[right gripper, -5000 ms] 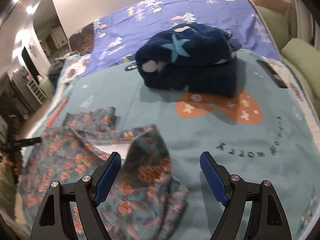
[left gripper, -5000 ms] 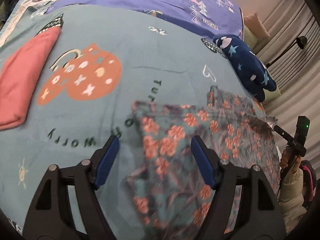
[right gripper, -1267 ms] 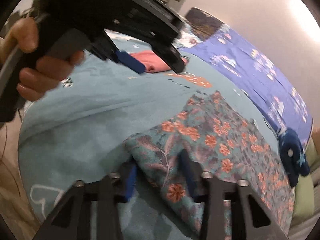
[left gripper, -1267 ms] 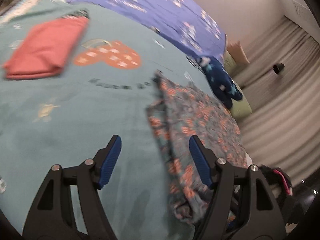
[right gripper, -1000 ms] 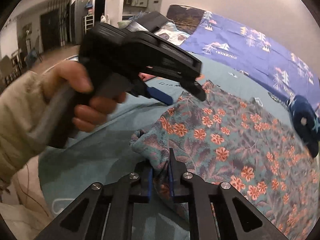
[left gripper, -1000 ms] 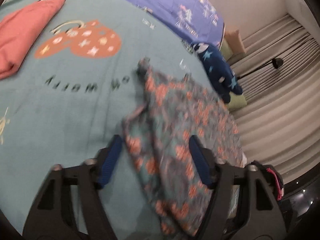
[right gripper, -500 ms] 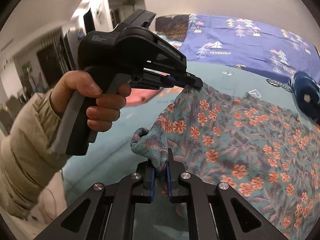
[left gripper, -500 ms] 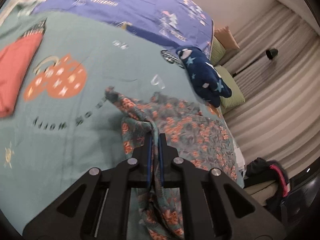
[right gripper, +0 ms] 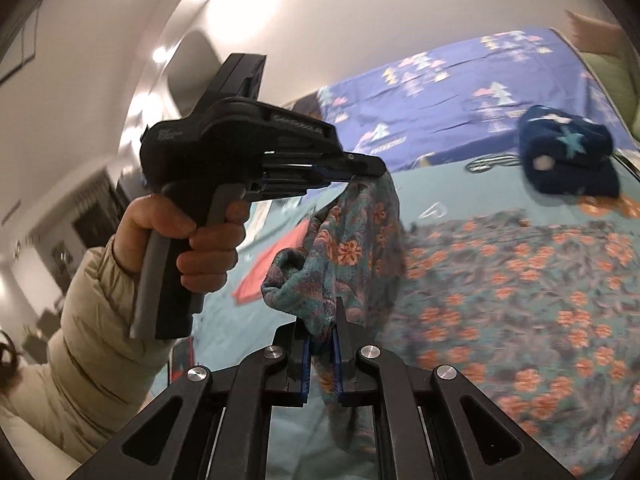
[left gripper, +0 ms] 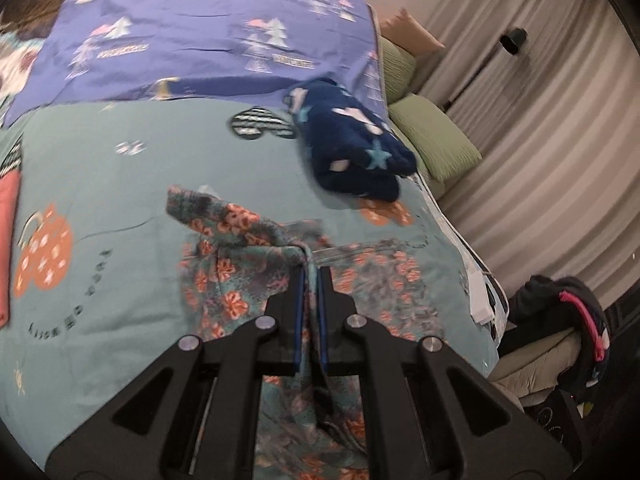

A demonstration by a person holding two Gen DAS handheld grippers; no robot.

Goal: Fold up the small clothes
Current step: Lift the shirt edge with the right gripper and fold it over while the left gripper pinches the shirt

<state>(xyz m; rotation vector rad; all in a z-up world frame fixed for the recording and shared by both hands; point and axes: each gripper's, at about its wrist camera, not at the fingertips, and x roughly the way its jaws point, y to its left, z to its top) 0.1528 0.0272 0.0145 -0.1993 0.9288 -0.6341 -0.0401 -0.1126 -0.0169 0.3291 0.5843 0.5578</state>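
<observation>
A teal garment with orange flowers (left gripper: 236, 268) lies on the teal bedspread (left gripper: 132, 200), one edge lifted. My left gripper (left gripper: 310, 280) is shut on that lifted edge. In the right wrist view the garment (right gripper: 520, 292) spreads to the right, and my right gripper (right gripper: 322, 340) is shut on a bunched corner of it. The left gripper also shows there (right gripper: 368, 172), held by a hand, clamping the cloth higher up, left of and above the right one.
A folded dark blue star-print garment (left gripper: 352, 148) lies at the far right of the bed. A folded red garment (left gripper: 8, 240) lies at the left edge. A purple sheet (left gripper: 200, 32) covers the far half. Green pillows (left gripper: 436, 140) and curtains stand to the right.
Both grippers went from open to shut on the floral garment's near edge. They have since risen, lifting that edge off the bed.
</observation>
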